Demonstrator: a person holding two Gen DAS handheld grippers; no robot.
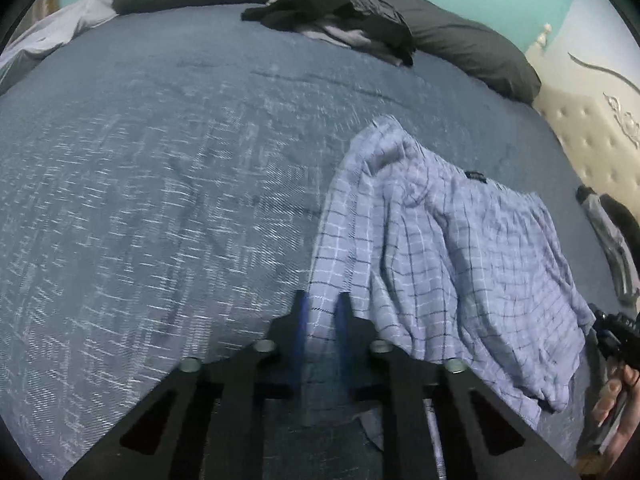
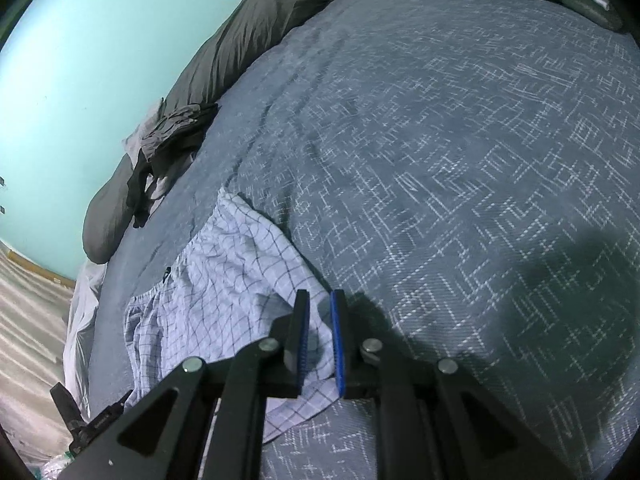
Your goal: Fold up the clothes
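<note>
The checked shorts [image 1: 460, 248] were laid crumpled on the bed [image 1: 168, 168], on the near right part of the blue cover as seen from the left wrist camera. The left gripper [image 1: 323, 308] was closed on a near edge of the shorts, cloth being pinched between its jaws. The right gripper [image 2: 320, 312] was likewise held on another edge of the shorts, its jaws narrowly parted with a fold of cloth clamped between them. A pile of dark clothes [image 1: 340, 16] was seen at the far side, against the grey pillows [image 1: 472, 44].
</note>
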